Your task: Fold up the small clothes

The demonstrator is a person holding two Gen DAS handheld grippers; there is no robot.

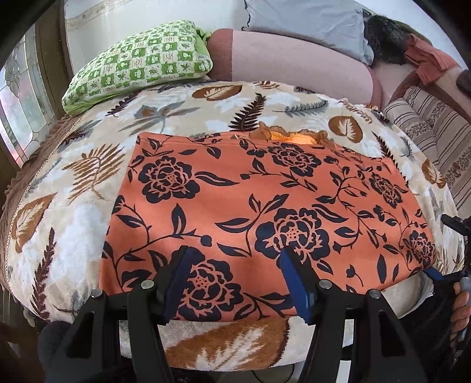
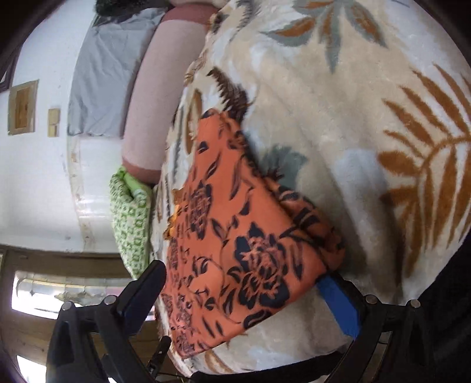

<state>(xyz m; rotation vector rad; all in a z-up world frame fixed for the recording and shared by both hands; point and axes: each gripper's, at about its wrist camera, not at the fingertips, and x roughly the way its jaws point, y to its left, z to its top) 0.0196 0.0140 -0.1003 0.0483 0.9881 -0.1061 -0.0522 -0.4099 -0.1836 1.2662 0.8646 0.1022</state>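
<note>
An orange garment with dark blue flowers (image 1: 265, 200) lies flat on a leaf-patterned blanket (image 1: 88, 188). A ruffled orange trim (image 1: 294, 136) shows at its far edge. My left gripper (image 1: 235, 266) hovers open over the garment's near edge, its blue pads (image 1: 290, 272) apart and nothing pinched. In the right wrist view, which is rolled sideways, the garment's (image 2: 235, 229) near right corner lies between the wide-apart fingers of my right gripper (image 2: 244, 291). One blue pad (image 2: 338, 300) sits at the cloth's edge, partly under it, and the black finger (image 2: 144, 288) stands clear. That gripper (image 1: 435, 274) and a hand (image 1: 460, 306) also show at the left wrist view's right edge.
A green checked pillow (image 1: 138, 64) lies at the back left of the bed and a pink bolster (image 1: 294, 59) behind it, with a grey pillow (image 1: 306, 23) at the wall. A striped cushion (image 1: 432, 132) sits at the right. A window (image 1: 17, 97) is on the left.
</note>
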